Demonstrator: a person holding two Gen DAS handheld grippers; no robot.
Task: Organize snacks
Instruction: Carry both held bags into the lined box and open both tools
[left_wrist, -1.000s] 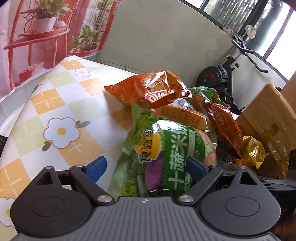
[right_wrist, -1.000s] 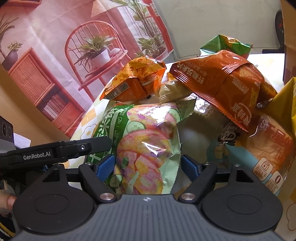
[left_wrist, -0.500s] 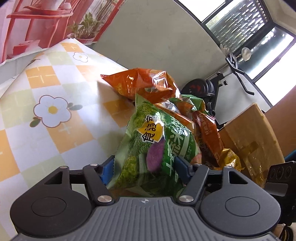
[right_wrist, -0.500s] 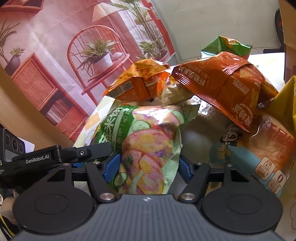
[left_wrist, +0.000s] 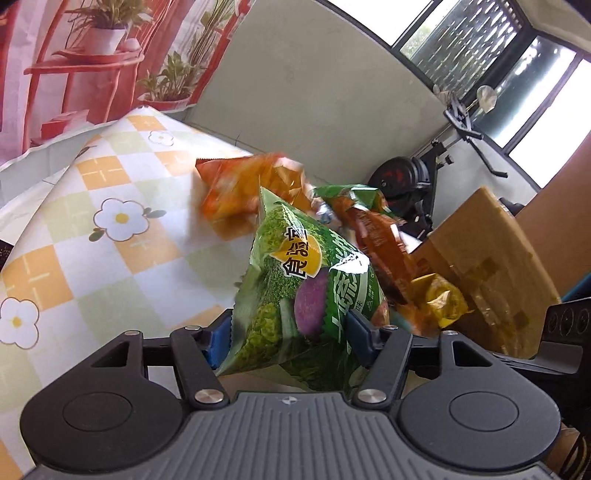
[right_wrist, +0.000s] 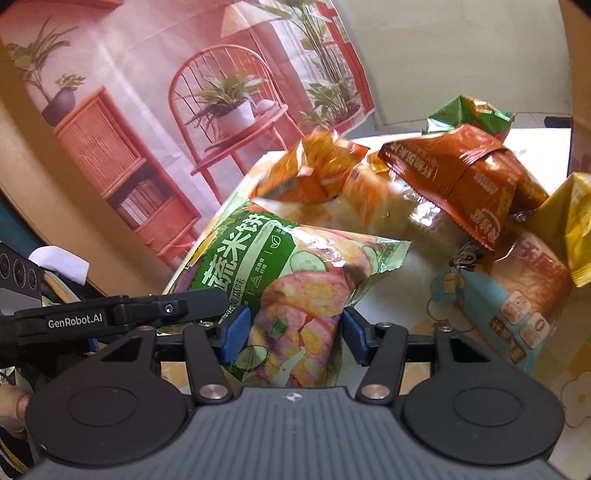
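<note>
A green rice-cracker bag (left_wrist: 299, 291) is held off the table between both grippers. My left gripper (left_wrist: 286, 334) is shut on one end of it. My right gripper (right_wrist: 291, 334) is shut on the other end of the same bag (right_wrist: 291, 280). The left gripper's arm (right_wrist: 122, 314) shows at the left of the right wrist view. Behind the bag lies a pile of snacks: a light orange bag (left_wrist: 240, 188) (right_wrist: 314, 170), a dark orange bag (right_wrist: 465, 181) (left_wrist: 376, 236), a yellow bag (left_wrist: 439, 299) and a blue-and-orange pack (right_wrist: 509, 295).
A checked flower tablecloth (left_wrist: 92, 229) covers the table. A cardboard box (left_wrist: 491, 266) stands at the right past the pile. An exercise bike (left_wrist: 413, 184) stands beyond the table. A printed backdrop (right_wrist: 147, 92) hangs behind.
Both grippers closed on the green bag and lifted it off the table. The light orange bag behind is shifting and blurred.
</note>
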